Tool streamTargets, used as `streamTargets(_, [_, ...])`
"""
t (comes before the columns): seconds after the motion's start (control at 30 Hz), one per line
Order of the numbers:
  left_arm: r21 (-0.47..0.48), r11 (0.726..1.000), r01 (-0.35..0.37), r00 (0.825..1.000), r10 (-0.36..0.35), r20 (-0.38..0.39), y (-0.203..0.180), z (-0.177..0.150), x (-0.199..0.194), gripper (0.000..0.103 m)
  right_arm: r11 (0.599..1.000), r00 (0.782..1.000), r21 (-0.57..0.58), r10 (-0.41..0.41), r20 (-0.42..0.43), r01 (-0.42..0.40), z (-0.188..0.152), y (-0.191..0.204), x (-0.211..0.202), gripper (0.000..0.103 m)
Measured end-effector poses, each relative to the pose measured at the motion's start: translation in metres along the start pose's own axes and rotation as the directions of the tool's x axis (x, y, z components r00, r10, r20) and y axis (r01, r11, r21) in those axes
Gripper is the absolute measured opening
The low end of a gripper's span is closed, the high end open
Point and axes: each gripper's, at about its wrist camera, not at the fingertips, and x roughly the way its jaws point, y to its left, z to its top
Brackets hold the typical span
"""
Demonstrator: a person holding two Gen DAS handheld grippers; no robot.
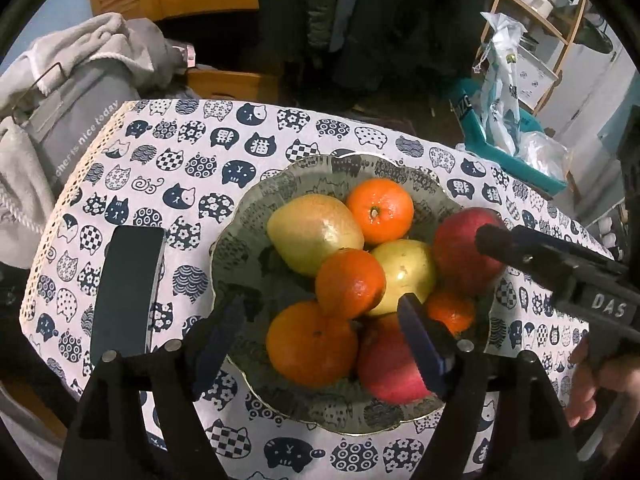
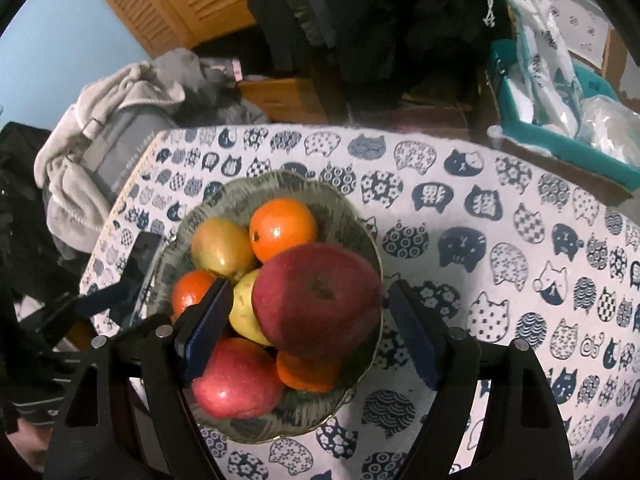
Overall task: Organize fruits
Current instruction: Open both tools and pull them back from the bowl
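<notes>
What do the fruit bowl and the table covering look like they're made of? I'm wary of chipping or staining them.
The bowl looks like translucent grey-green glass, possibly glazed ceramic: the cat print seems to show through its wall, and its scalloped rim has a thin gold-looking edge. The tablecloth looks like woven fabric, matte, printed with navy cat faces, with a lace-like trim along its left edge.
</notes>
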Motion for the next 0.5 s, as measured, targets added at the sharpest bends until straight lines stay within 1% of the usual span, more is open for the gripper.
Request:
streamTargets(0.1, [0.007,1.000,0.005,1.000,-0.005,0.016,-0.003,0.000,-0.009,0.081,1.000,1.000,0.006,0.001,0.019,-0.001,0.002,0.002,-0.012,0.081])
streamTargets(0.2, [0.022,1.000,0.008,0.999,-0.009,0.045,-0.008,0.001,-0.022,0.082,1.000,0.998,-0.001,-0.012,0.057,0.012,0.004,0.007,-0.032,0.081])
streamTargets(0.23, [0.029,1.000,0.010,0.998,-0.011,0.056,-0.010,0.001,-0.027,0.083,1.000,0.997,-0.007,-0.022,0.078,0.023,0.006,0.009,-0.042,0.081])
streamTargets(0.27, [0.038,0.999,0.010,0.998,-0.013,0.069,-0.012,0.001,-0.033,0.086,0.999,0.995,-0.014,-0.032,0.096,0.033,0.007,0.011,-0.050,0.081])
streamTargets(0.4, [0.072,0.997,0.016,0.992,-0.026,0.126,-0.021,0.003,-0.058,0.088,0.996,0.982,-0.033,-0.077,0.175,0.084,0.011,0.018,-0.085,0.082])
streamTargets(0.5, [0.085,0.996,0.024,0.987,-0.038,0.156,-0.025,0.005,-0.074,0.088,0.992,0.968,-0.045,-0.102,0.230,0.115,0.012,0.024,-0.112,0.082])
